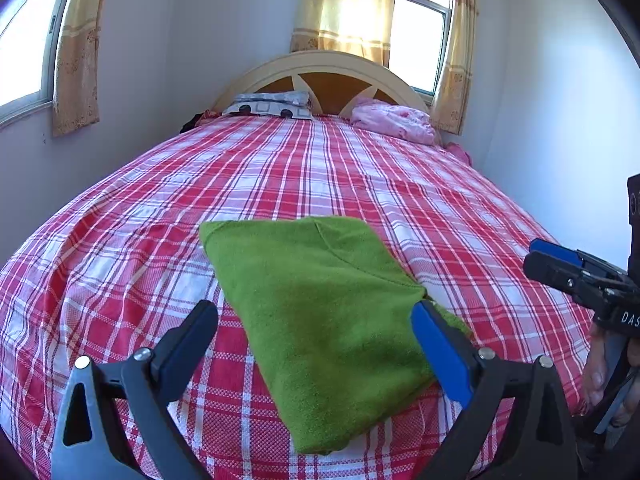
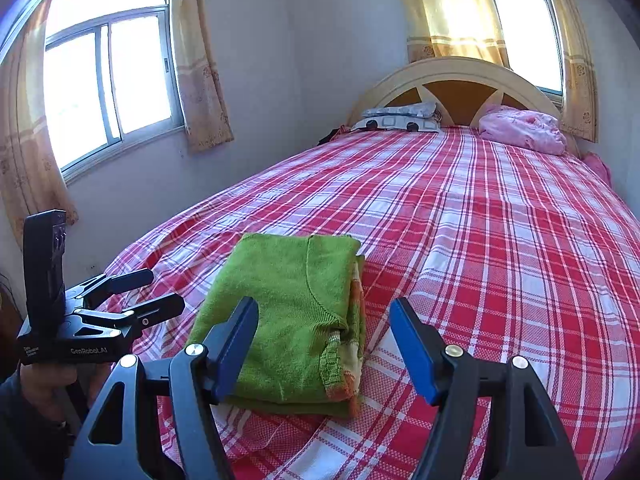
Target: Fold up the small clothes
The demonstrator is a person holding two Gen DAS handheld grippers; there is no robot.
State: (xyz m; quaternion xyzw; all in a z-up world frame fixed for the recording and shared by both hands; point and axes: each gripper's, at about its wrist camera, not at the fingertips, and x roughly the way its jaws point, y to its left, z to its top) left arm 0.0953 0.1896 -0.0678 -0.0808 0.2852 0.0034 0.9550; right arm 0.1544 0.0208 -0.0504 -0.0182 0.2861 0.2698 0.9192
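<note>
Both the left gripper and right gripper gape empty above the folded green garment, bedspread bare beyond.

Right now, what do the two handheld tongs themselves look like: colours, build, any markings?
Both are black plastic with silver pivot bolts. The left tongs have one black finger and one blue-padded finger; the right tongs show blue pads on both. Seen from the right wrist, the left unit's body reads "GenRoboLAI", with an upright black block on top.
</note>
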